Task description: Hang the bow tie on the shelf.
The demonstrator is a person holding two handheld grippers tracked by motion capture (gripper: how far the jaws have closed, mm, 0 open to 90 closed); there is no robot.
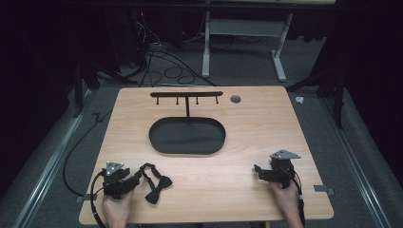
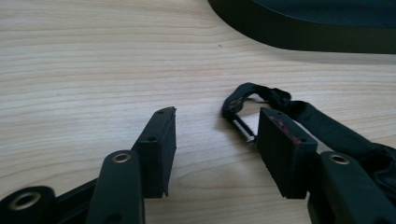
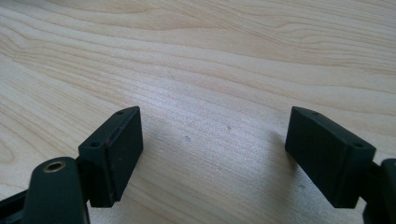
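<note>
At the table's near-left corner my left gripper [image 1: 135, 178] sits wide open beside the black bow tie [image 1: 154, 183], nothing gripped, right gripper [image 1: 259, 172] open and empty; pre-grasp, next probably pinching the strap [image 2: 275, 100].

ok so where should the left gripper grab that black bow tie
Take the bow tie by its thin strap loop, coming in low from the near-left. The strap lies flat just past the open left gripper, beside its far pad, and is slimmer than the bulky knot.
</note>
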